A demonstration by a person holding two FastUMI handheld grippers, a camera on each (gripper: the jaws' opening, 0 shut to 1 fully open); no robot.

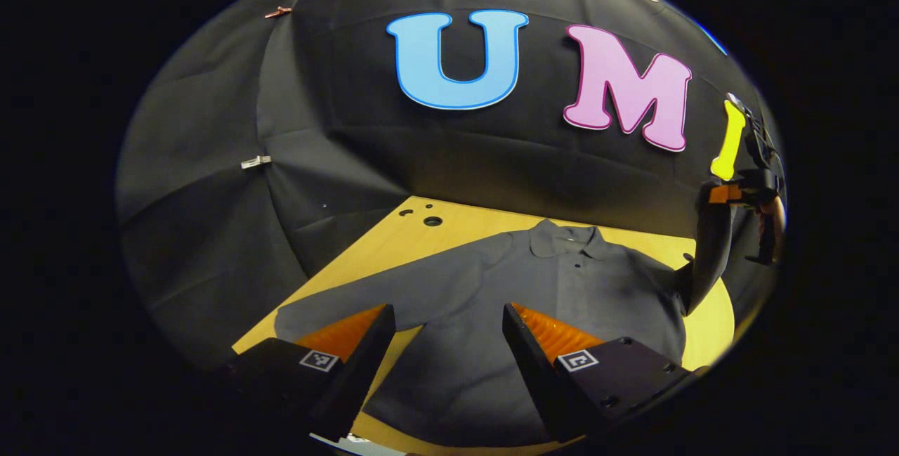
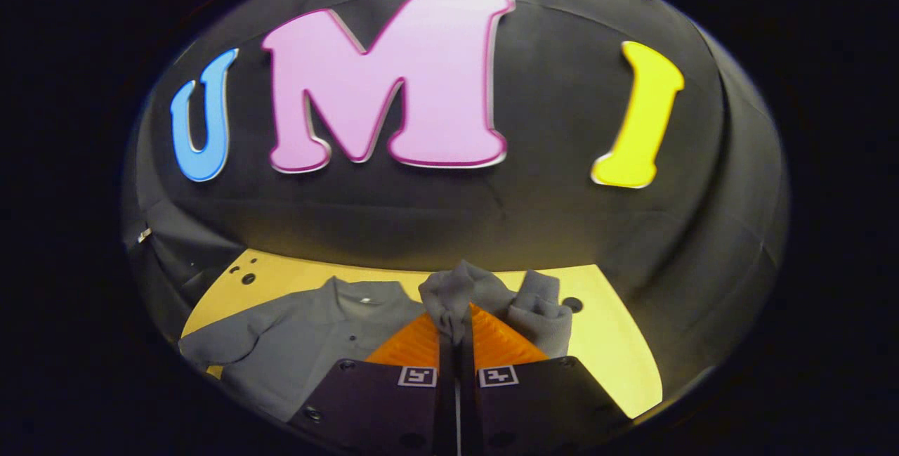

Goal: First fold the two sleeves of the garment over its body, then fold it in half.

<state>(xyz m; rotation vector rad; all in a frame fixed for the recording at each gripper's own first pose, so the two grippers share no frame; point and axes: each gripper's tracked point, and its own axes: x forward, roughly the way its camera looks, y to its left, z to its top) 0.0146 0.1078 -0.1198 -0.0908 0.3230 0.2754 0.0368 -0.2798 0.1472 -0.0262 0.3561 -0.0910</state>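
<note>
Your right tongs point(image 2: 455, 343) pinch one sleeve point(image 2: 456, 294), lifted off the table point(image 1: 421, 231) (first fold underway); carry it over the garment point(image 1: 491, 301). Left tongs point(image 1: 449, 350) hover spread.

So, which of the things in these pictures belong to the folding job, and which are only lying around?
Belonging to the job:
- grey shirt, spread on the table
- its lifted sleeve, pinched by the right gripper
- its other sleeve, flat on the table
- left gripper, open above the shirt

Just there:
- wooden table with holes
- clips on the black cloth wall
</note>
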